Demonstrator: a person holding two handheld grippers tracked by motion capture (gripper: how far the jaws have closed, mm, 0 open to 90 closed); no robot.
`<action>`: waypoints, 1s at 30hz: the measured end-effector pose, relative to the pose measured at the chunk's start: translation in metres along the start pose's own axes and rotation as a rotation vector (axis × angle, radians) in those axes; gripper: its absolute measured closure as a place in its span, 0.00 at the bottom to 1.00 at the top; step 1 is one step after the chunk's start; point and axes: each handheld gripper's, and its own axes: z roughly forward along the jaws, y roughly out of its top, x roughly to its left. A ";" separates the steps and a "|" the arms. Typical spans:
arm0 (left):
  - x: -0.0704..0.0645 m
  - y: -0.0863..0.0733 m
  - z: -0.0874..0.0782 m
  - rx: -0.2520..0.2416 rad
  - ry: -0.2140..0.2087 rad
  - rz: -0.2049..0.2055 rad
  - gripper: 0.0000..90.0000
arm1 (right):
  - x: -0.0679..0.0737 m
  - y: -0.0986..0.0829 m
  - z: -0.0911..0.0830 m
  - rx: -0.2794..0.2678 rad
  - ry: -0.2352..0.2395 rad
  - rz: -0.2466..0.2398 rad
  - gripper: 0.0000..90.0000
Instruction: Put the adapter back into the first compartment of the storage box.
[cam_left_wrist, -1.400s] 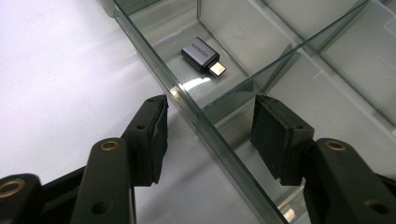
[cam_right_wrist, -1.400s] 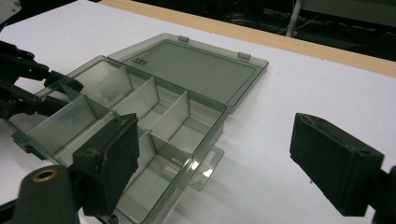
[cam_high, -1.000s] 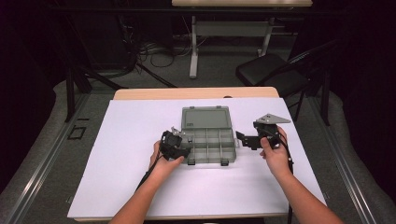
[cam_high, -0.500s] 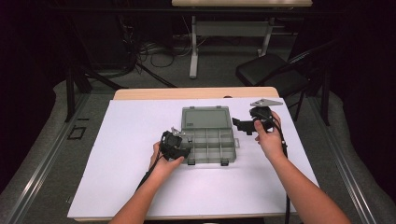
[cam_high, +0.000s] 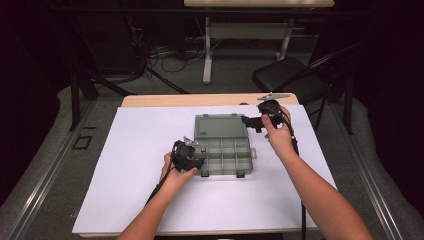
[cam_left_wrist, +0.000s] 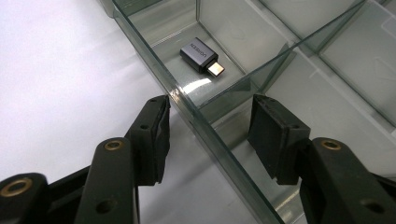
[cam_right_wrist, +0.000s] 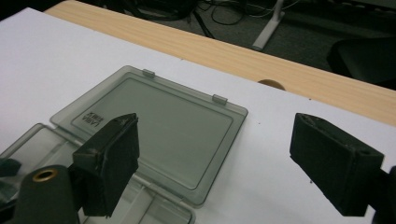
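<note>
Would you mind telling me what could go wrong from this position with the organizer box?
1. The left hand-held gripper straddles the box wall with its jaws open; closing off-centre might tilt the box and shift the USB adapter.
2. The right hand-held gripper, open near the lid, may push the flat-lying lid rather than catch its edge.

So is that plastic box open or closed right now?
Open: the box has its lid folded back flat on the table, leaving the compartments uncovered.

Both grippers, left (cam_high: 192, 159) and right (cam_high: 250, 120), hover (jaws parted).
</note>
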 end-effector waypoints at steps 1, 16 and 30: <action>0.000 0.000 0.000 -0.001 0.000 -0.001 0.53 | 0.000 0.001 0.001 0.003 0.000 0.007 0.17; 0.000 0.000 0.000 -0.002 0.002 -0.002 0.54 | 0.007 0.019 0.017 0.039 0.001 0.008 0.18; 0.000 -0.001 0.000 -0.007 0.003 -0.001 0.54 | 0.003 0.020 0.036 0.079 -0.016 0.019 0.19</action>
